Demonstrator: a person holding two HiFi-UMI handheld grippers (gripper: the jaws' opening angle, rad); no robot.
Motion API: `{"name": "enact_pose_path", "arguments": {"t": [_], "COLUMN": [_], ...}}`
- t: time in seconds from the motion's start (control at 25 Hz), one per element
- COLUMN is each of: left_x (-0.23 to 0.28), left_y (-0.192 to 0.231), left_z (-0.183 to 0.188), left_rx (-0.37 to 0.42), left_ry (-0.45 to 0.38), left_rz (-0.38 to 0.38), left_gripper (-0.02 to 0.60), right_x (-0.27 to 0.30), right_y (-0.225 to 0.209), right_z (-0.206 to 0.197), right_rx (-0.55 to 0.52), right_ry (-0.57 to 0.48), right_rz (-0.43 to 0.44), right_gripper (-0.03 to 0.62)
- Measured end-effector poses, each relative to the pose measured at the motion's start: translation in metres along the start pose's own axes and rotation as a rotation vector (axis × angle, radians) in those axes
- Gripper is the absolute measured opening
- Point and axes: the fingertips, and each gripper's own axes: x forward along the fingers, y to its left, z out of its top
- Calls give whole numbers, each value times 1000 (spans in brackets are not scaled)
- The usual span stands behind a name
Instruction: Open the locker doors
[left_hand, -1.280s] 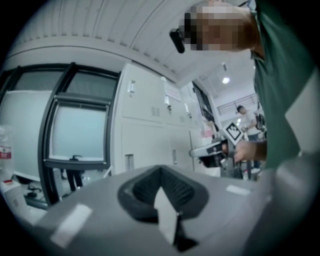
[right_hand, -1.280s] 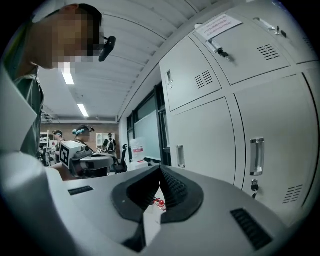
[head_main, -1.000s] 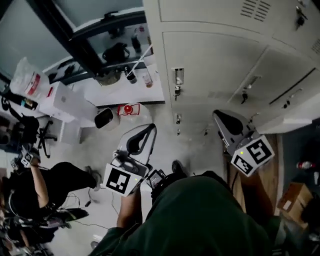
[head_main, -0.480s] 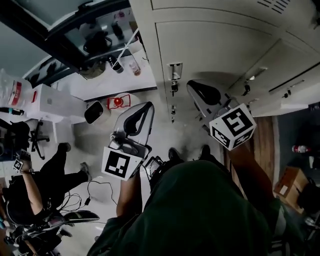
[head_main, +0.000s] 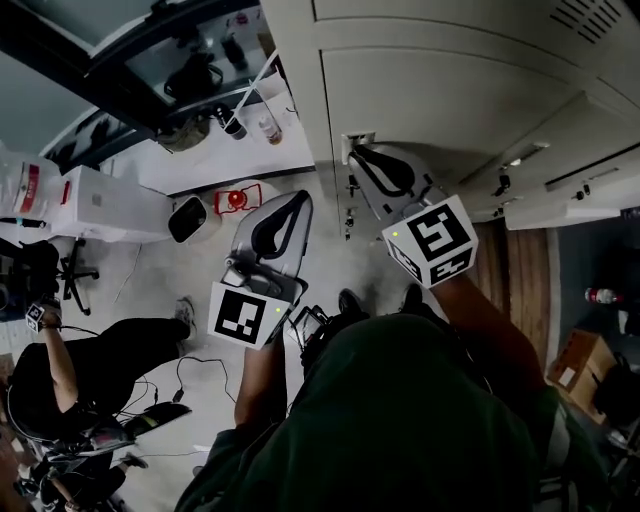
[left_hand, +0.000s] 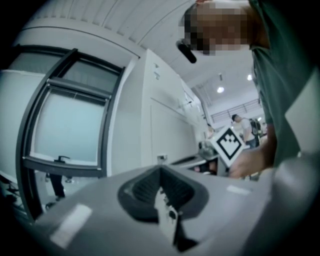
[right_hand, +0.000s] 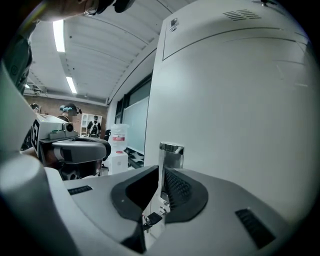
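A bank of pale grey lockers (head_main: 440, 90) fills the top right of the head view. One door carries a chrome latch (head_main: 355, 140), which stands tall and close in the right gripper view (right_hand: 171, 155). My right gripper (head_main: 356, 154) points at that latch with its tips right against it; its jaws (right_hand: 161, 172) look shut, the latch just beyond them. A key hangs below the latch. My left gripper (head_main: 298, 200) hangs beside the lockers, apart from them, shut and holding nothing (left_hand: 161, 172). A lower latch (head_main: 349, 215) sits under the first.
Two locker doors (head_main: 575, 195) at the right stand ajar. A person sits on a chair (head_main: 70, 370) at the lower left. White boxes (head_main: 100, 205), a red object (head_main: 235, 198) and a sill with bottles (head_main: 245, 120) lie left of the lockers. A cardboard box (head_main: 585, 375) is at the right.
My right gripper has swung left and up from the ajar doors to the chrome latch. The left gripper has hardly moved.
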Motion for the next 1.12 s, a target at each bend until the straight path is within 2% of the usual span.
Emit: {"name": "enact_pose_path", "arguments": {"t": [0.2, 0.64, 0.84, 1.12], "left_x": [2, 18, 19, 23], "left_y": [4, -7, -10, -50], "left_z": [0, -15, -18, -18], "left_rx": [-3, -16, -17, -16], "left_ry": [-5, 6, 2, -8], "left_rz": [-7, -41, -30, -115], "left_gripper": [-12, -12, -12, -12], "right_x": [8, -15, -36, -80], "right_y": [2, 19, 36, 51], "right_z": [2, -1, -4, -10], "right_rx": [-4, 15, 35, 54], "right_ry": [-7, 5, 12, 31], "right_rz": [-20, 46, 78, 96], "right_gripper": [6, 6, 6, 6]}}
